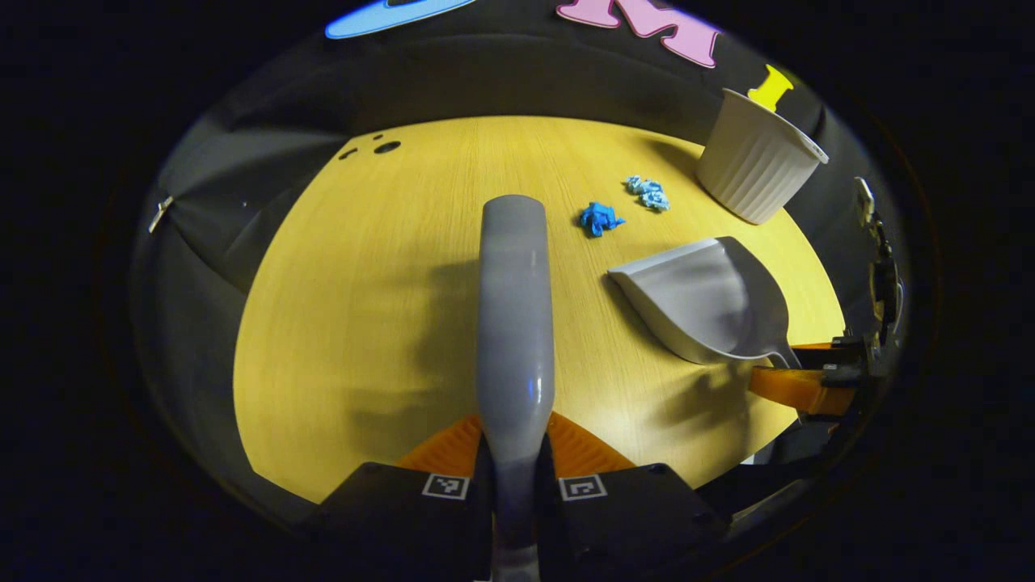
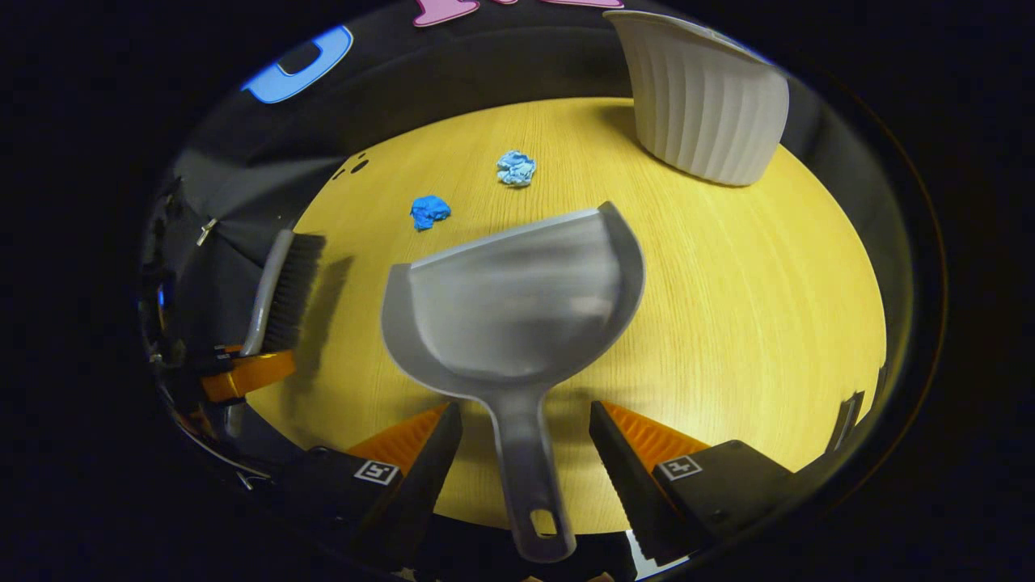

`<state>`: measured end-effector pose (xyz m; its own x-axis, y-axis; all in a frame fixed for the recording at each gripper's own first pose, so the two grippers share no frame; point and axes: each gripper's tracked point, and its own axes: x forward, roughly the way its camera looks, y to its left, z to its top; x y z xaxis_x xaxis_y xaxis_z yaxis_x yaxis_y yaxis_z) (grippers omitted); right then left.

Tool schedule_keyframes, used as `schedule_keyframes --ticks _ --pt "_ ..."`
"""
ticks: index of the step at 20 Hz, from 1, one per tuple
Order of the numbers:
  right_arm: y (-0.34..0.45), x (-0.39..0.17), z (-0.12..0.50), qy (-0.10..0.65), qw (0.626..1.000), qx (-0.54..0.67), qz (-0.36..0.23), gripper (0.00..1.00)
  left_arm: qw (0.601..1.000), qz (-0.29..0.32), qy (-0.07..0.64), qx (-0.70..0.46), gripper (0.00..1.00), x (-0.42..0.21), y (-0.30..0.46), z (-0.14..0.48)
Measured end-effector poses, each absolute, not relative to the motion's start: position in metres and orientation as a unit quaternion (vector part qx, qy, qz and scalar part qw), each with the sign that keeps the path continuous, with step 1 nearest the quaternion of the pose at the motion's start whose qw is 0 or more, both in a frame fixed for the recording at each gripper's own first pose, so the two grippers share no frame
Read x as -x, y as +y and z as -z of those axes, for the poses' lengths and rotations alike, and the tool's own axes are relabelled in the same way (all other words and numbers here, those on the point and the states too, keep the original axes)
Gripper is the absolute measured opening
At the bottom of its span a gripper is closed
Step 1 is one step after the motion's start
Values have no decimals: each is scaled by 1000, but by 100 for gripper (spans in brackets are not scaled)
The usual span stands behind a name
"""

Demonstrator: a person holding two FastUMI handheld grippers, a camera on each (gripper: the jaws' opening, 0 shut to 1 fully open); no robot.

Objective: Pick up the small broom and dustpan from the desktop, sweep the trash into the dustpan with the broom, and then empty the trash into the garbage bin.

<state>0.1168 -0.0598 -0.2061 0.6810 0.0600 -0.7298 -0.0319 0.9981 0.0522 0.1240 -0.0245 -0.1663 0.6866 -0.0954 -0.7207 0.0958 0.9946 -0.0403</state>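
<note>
broom gripped, dustpan not yet

our left gripper [image 1: 515,461] is clamping the broom [image 1: 514,307]; right gripper [image 2: 525,428] is gaping astride the dustpan handle [image 2: 525,469]. closing off-centre risks twisting the pan.

Round table [image 1: 364,323], pale yellow wood-grain top, grain running away from the near edge. Three small dark holes [image 1: 386,147] sit near the far left rim. Black cloth wall [image 1: 501,73] hangs close behind the table and wraps round its left side, creased in folds. A small metal clip [image 1: 159,213] is pinned to the cloth at left. Lighting overhead and warm; soft shadows fall on the tabletop, surroundings dark.
</note>
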Motion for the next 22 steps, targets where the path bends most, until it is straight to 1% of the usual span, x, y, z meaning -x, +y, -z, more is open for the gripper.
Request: schedule_keyframes --ticks 2,5,6,7,8,9,10,11,12,13,14,15,16,17,19,20,21,22 --pt "-60 -116 211 411 911 -10 -20 99 921 57 386 1 26 -119 -27 156" --pt "-54 -120 217 422 906 -3 -27 99 924 59 377 31 26 -119 -34 142" --pt "-53 -124 218 415 909 6 -30 99 925 58 375 36 26 -118 -32 141" --pt "-53 -125 218 414 909 16 -29 97 925 52 375 35 26 -119 -28 140" --pt "-55 -129 218 411 911 25 -26 96 924 49 377 33 29 -119 -25 141" --pt "-56 -133 218 409 912 37 -22 88 924 46 378 32 26 -121 -23 141" --pt "-57 -137 218 408 912 44 -20 81 923 43 381 32 26 -123 -21 143" --pt "-59 -136 218 408 911 50 -17 71 922 41 383 34 26 -124 -19 143" --pt "-61 -138 217 407 911 61 -16 66 921 39 385 35 26 -126 -18 144" --pt "-64 -138 217 405 912 69 -19 49 920 38 388 36 29 -130 -17 145" --pt "-62 -141 217 405 912 69 -24 51 920 35 390 35 26 -133 -16 147" --pt "-62 -139 217 403 912 68 -31 40 919 32 392 34 26 -137 -15 149" --pt "-62 -140 219 403 912 67 -41 40 918 31 393 32 26 -141 -15 149" --pt "-62 -140 217 405 911 63 -49 39 918 30 395 29 29 -147 -16 149" --pt "-66 -137 215 410 908 60 -61 38 918 32 396 14 23 -161 -17 149" --pt "-69 -137 214 411 907 66 -66 31 918 34 396 2 26 -169 -17 150" --pt "-74 -138 210 407 908 74 -69 31 917 39 397 -10 26 -180 -18 150" --pt "-79 -138 208 410 906 82 -70 38 916 44 398 -24 23 -188 -20 149"
